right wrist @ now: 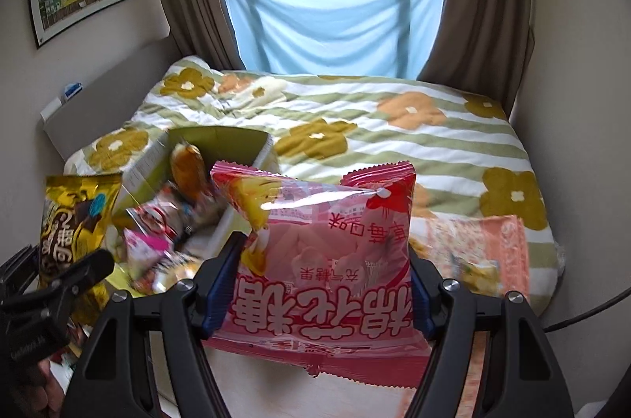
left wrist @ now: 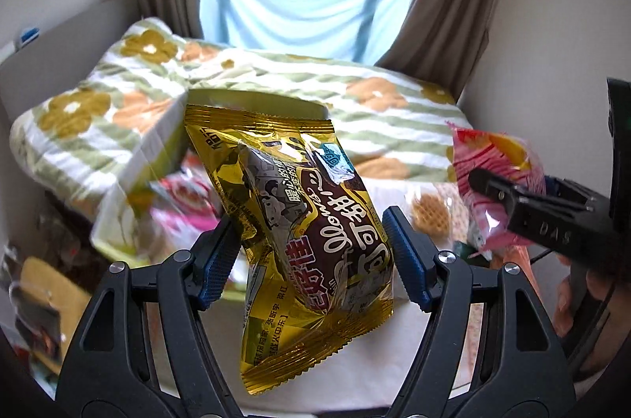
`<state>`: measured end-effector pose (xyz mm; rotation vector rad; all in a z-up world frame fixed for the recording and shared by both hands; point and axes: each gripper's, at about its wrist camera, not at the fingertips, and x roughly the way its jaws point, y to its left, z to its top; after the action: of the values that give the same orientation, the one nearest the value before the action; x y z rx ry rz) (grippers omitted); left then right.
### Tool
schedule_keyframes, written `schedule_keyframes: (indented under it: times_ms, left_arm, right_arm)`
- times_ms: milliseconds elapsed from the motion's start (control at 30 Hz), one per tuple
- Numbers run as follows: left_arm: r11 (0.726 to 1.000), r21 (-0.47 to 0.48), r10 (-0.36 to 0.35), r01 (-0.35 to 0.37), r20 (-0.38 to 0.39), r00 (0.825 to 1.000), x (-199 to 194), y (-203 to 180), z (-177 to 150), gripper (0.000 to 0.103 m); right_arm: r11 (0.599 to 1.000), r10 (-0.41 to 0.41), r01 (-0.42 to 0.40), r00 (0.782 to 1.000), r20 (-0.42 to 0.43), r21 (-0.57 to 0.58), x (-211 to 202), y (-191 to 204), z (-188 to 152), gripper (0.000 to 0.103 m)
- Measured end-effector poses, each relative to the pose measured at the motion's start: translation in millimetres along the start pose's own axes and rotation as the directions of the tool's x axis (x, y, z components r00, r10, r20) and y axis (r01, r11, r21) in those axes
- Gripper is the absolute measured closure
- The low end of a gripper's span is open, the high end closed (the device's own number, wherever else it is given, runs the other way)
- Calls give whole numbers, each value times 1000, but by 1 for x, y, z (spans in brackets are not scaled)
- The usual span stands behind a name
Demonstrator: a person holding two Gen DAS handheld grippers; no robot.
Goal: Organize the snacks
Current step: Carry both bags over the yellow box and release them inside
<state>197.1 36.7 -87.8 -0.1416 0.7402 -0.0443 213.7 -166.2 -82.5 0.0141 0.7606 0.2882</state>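
Observation:
My left gripper [left wrist: 315, 256] is shut on a gold and brown snack bag [left wrist: 303, 221], which hangs tilted in the air above the table. My right gripper [right wrist: 319, 284] is shut on a pink marshmallow bag [right wrist: 327, 252], also lifted. In the left wrist view the right gripper [left wrist: 508, 193] shows at the right with the pink bag [left wrist: 493, 173]. The right wrist view has the left gripper [right wrist: 71, 280] and the gold bag [right wrist: 75, 221] at its left edge. An open green and white cardboard box [right wrist: 221, 138] holds several snack packets [right wrist: 173, 232].
A bed with a flowered green-striped cover [right wrist: 394, 142] lies behind the box. More packets, a waffle pack [left wrist: 430, 217] and an orange patterned bag [right wrist: 485, 248], lie on the light table [right wrist: 276, 386]. Curtains and a window stand at the back. A cluttered area is at lower left [left wrist: 35, 299].

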Motion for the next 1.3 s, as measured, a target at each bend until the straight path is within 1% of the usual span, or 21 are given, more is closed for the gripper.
schedule_keyframes:
  times_ms: [100,267,433,567,667,800,833,867,900,933,1000,1067,1200,1300]
  left_arm:
    - [1000,1,-22,22,-12,1000,2,39,23,34]
    - [999,13,-32,33,-50,998,13,98,46,34]
    - [997,22,-71,74,-118,990,37,151,52,34]
    - [995,25,-88,95,-198,976,63,176,48,34]
    - [991,49,-108,123,-241,965,78,184,42,34]
    - [983,89,-128,159,-283,951,91,180,37,33]
    - [981,90,-138,170,-290,947,94,179,36,32]
    - [980,92,-140,174,-296,945,95,177,35,28]
    - [981,96,-134,170,-300,944,97,175,35,12]
    - [982,104,-118,156,-305,945,98,174,33,1]
    - [984,114,-94,134,-299,950,98,173,31,0]
    - [985,109,-93,132,-305,948,94,174,28,0]
    - [989,92,-82,112,-285,955,81,179,22,0]
    - [992,86,-68,97,-286,956,81,182,18,0]
  right_arm:
    - [1000,9,-9,1000,0,22,8,28,10,35]
    - [999,9,-8,1000,-17,43,33,83,24,35]
    - [998,-7,10,999,-41,61,56,122,26,35]
    - [993,-29,37,997,-67,111,70,143,24,35]
    - [990,-49,58,996,-78,127,75,155,22,35]
    - [988,-68,79,994,-88,134,78,164,21,35]
    - [987,-73,85,993,-91,133,79,164,21,35]
    - [987,-75,87,993,-94,132,80,166,22,35]
    - [987,-77,90,992,-100,130,81,165,22,35]
    - [987,-79,92,991,-103,129,81,166,23,35]
    - [987,-73,87,991,-108,132,81,163,23,35]
    - [988,-73,88,991,-113,128,84,163,24,35]
    - [990,-51,69,988,-143,125,97,160,21,35]
    - [990,-46,67,984,-171,122,107,159,19,35]
